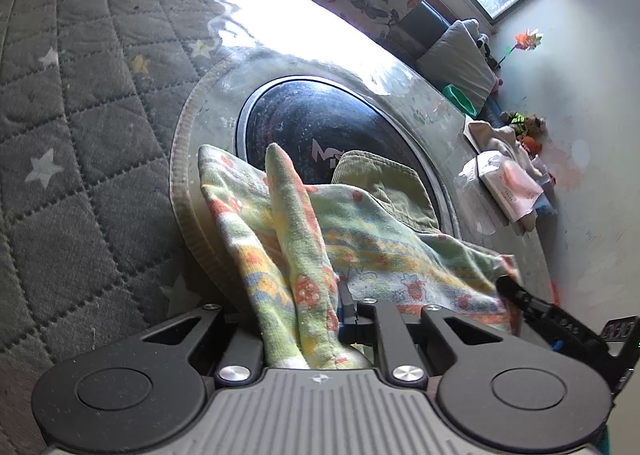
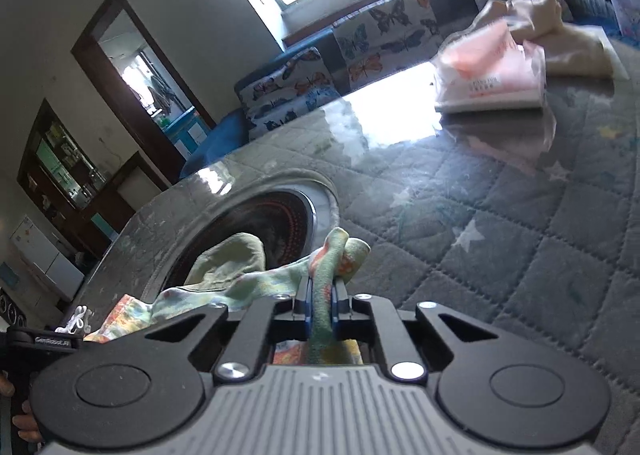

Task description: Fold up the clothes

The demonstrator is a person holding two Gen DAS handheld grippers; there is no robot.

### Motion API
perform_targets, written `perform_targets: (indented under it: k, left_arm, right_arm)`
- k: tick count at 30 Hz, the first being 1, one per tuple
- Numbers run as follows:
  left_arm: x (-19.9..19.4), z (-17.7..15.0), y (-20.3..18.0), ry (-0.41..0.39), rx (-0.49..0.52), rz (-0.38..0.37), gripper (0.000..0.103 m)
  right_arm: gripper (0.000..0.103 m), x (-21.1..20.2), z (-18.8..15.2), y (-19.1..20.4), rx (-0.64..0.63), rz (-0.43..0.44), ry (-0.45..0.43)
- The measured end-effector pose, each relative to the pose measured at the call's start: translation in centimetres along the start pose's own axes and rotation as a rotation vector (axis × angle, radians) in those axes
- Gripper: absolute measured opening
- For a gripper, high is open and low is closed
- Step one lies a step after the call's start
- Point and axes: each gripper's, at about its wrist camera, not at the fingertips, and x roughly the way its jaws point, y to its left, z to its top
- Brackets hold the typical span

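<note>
Clamped on cloth, both grippers hold one garment above the table. Left gripper has its jaws pinched narrow on a bunched edge of the pale green knitted garment printed with orange mushrooms and yellow bands, which rises between the jaws in two upright folds. Right gripper has its blue-padded jaws drawn nearly together on another ridge of the same cloth, the fabric standing up in a knot just beyond the fingertips.

Between the two grips the garment sags and spreads over the near part of the glass-covered grey quilted tabletop with white stars, partly covering the round black cooktop set in the table. Holding two separate edges this way looks meant to stretch the piece flat before a fold is laid. An olive-green corduroy garment lies under it, toward the far side, its turn apparently still to come.

Both grippers point forward and down at the table, the left more steeply. Part of the right tool's black body shows at the right edge of the left view, so the hands work close together. Fingers of the person's hand show at the lower left of the right view.

Far right, a pink-and-white plastic packet and cream folded cloth sit well apart from the work.
</note>
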Motion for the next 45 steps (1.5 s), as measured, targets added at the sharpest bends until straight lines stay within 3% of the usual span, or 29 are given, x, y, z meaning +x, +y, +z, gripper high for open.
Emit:
perform_targets:
  k: [12,27,45]
  left_arm:
    - [-0.3,0.5,-3.7,-0.002,0.111,-0.023,0.014]
    - [2.9,-1.0,-12.3,0.044,0.262,-0.111,0.014]
    - [6.4,-3.2,-22.0,0.093,0.434,-0.161,0.014]
  right_arm:
    - [0.005,-4.9,0.2,1.9,-0.067,-0.002,-0.098]
    - [0.005,-12.5,0.4,-0.8,-0.066,-0.147,-0.226]
    - [0.005,-20.5,0.1,-4.7,-0.023,-0.298,-0.353]
